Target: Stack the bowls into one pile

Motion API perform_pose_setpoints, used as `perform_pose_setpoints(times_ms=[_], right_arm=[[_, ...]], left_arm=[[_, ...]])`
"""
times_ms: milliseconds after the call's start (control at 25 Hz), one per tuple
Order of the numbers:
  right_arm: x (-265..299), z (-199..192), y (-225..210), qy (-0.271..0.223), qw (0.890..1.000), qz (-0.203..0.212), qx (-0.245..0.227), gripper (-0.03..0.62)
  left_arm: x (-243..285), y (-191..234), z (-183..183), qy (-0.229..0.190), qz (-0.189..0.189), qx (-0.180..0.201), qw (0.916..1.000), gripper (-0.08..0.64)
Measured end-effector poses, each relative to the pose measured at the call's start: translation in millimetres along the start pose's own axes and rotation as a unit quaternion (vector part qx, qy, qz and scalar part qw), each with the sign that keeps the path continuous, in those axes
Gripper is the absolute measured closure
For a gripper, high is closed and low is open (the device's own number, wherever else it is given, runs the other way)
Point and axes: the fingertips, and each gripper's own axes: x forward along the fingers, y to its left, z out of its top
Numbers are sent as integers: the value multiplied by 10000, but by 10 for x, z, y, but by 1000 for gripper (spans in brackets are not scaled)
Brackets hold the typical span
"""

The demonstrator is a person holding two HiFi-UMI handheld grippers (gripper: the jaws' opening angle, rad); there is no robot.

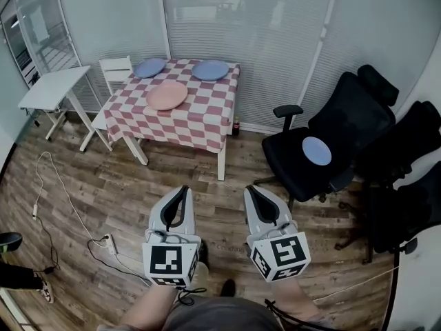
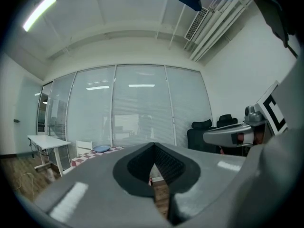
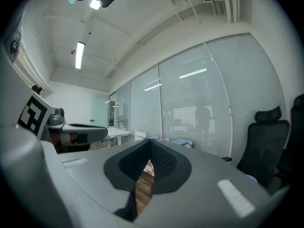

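A checkered table (image 1: 200, 126) stands far off, left of centre. Three black office chairs (image 1: 344, 116) crowd the right side. The left gripper (image 1: 184, 189) and right gripper (image 1: 249, 189) sit near, side by side, both with jaws closed together on nothing. There are four bowls. Three are on the table: a far-left blue bowl (image 1: 149, 67), a far-right blue bowl (image 1: 210, 69), and a nearer pink bowl (image 1: 167, 95). The fourth bowl (image 1: 316, 150), also blue, lies on the leftmost chair's seat.
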Motion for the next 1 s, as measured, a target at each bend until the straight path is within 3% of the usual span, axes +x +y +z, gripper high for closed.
perform_pose_setpoints(times_ms=[240, 560, 1000], right_arm=[[773, 48, -159, 86, 9999, -69, -34, 571], [1724, 369, -236, -121, 9996, -224, -93, 571], [2432, 489, -356, -175, 9989, -399, -151, 572]], left_arm=[[626, 452, -89, 22, -80, -125, 9999, 560], [1303, 1094, 171, -286, -264, 16, 9992, 560], [1854, 1516, 117, -309, -424, -72, 9986, 560]])
